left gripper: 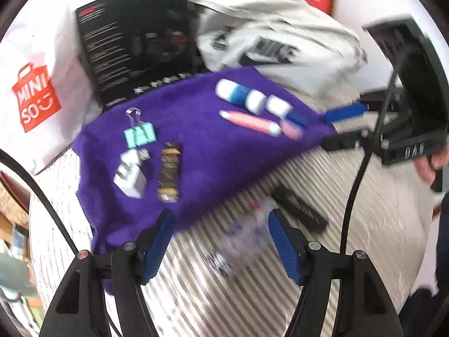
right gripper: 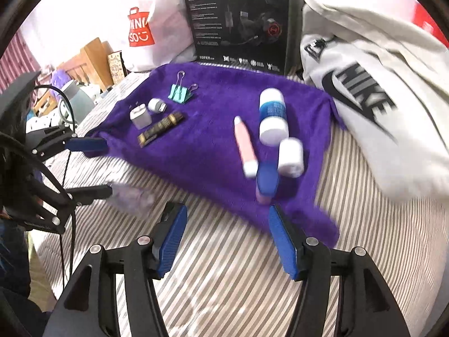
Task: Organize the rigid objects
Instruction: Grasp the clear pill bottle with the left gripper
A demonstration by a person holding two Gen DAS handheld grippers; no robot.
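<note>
**Small items laid out on purple cloth as both grippers hang open**

A black headset box (right gripper: 238,22), a white Miniso bag (right gripper: 141,28) and a grey Nike garment (right gripper: 362,84) crowd the far edge of a purple cloth (right gripper: 202,146) spread over striped bedding (right gripper: 238,280). On the cloth lie a teal binder clip (right gripper: 179,93), a white charger plug (right gripper: 139,116), a dark wrapped bar (right gripper: 160,129), a pink tube (right gripper: 245,146) and a blue-and-white bottle (right gripper: 272,116). A blurred clear plastic item (left gripper: 242,234) sits between the fingers of the left hand-held gripper (left gripper: 219,241), which is released; the right hand-held gripper (right gripper: 227,238) is released too, holding nothing.
</note>
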